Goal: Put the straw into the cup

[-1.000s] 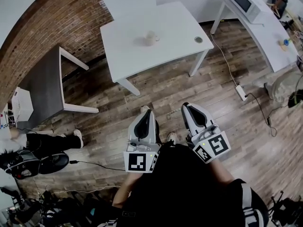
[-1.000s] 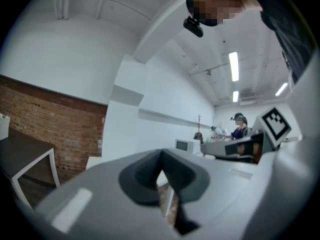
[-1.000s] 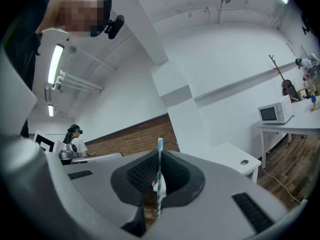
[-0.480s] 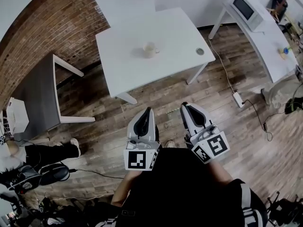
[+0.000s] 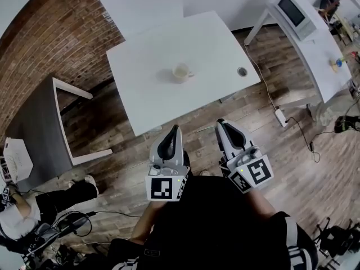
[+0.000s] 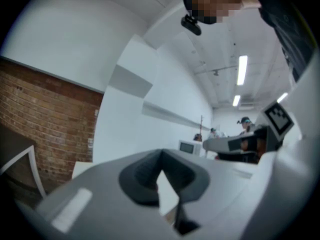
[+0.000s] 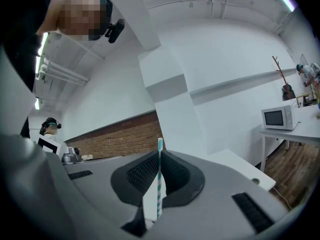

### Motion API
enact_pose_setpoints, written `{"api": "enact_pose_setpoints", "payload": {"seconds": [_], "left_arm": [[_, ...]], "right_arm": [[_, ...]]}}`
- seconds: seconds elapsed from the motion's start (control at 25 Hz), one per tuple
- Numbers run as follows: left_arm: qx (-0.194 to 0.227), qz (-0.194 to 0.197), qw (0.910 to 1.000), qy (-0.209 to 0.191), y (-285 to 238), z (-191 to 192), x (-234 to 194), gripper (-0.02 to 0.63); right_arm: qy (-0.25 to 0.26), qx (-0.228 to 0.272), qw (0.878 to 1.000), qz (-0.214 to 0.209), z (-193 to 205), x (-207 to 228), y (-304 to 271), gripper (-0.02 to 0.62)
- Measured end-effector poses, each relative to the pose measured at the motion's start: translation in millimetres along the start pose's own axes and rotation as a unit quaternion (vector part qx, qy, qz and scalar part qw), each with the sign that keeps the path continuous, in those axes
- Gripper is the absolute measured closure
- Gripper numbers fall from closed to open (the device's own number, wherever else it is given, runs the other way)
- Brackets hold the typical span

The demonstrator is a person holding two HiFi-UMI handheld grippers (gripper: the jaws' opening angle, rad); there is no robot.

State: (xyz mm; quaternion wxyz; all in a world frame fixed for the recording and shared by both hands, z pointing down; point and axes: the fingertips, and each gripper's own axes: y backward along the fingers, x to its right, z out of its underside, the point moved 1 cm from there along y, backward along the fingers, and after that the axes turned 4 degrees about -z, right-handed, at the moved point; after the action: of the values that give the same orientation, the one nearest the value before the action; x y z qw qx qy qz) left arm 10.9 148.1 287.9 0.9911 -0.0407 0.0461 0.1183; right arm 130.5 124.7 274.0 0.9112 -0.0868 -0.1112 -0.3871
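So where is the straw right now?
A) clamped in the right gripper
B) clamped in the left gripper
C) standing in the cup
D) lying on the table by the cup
A: the right gripper view shows the striped straw pinched upright in the right gripper, well away from the cup on the white table.

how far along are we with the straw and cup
Done: the striped straw is picked up, clamped between the jaws of the right gripper. In hand: carrying it. Both grippers are over the wooden floor, short of the white table, and the left gripper is shut on nothing. Left: reach the cup on the table and lower the straw in; nothing sticks out of it.
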Motion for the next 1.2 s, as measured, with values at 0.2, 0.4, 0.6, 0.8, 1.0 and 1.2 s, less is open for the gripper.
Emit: {"api": "enact_pose_setpoints", "payload": {"seconds": [0.2, 0.4, 0.6, 0.8, 1.0, 1.2], "left_arm": [[-0.006, 0.014, 0.9998, 0.009, -28.0, -3.9, -46.1, 0.603], [-0.008, 0.026, 0.9995, 0.018, -52.3, -5.5, -85.3, 0.603], [-0.004, 0.039, 0.9990, 0.022, -70.6, -9.1, -109.7, 0.603], [-0.005, 0.036, 0.9988, 0.032, -78.4, -10.5, -119.9, 0.603], [0.000, 0.029, 0.9989, 0.036, -89.2, -12.6, -126.7, 0.603], [-0.007, 0.022, 0.9992, 0.032, -109.6, -7.7, -129.8, 0.603]], "right_arm": [[0.006, -0.009, 1.000, 0.014, -1.1, 1.5, -51.3, 0.580], [0.004, -0.012, 0.999, 0.034, -1.3, 3.9, -90.4, 0.580], [0.006, -0.013, 0.999, 0.049, -5.0, 4.9, -118.9, 0.580], [0.005, -0.016, 0.998, 0.058, -3.4, 10.4, -130.1, 0.580], [0.005, -0.017, 0.998, 0.059, -3.0, 19.8, -141.8, 0.580], [0.002, -0.021, 0.998, 0.053, -0.8, 37.6, -158.2, 0.580]]}}
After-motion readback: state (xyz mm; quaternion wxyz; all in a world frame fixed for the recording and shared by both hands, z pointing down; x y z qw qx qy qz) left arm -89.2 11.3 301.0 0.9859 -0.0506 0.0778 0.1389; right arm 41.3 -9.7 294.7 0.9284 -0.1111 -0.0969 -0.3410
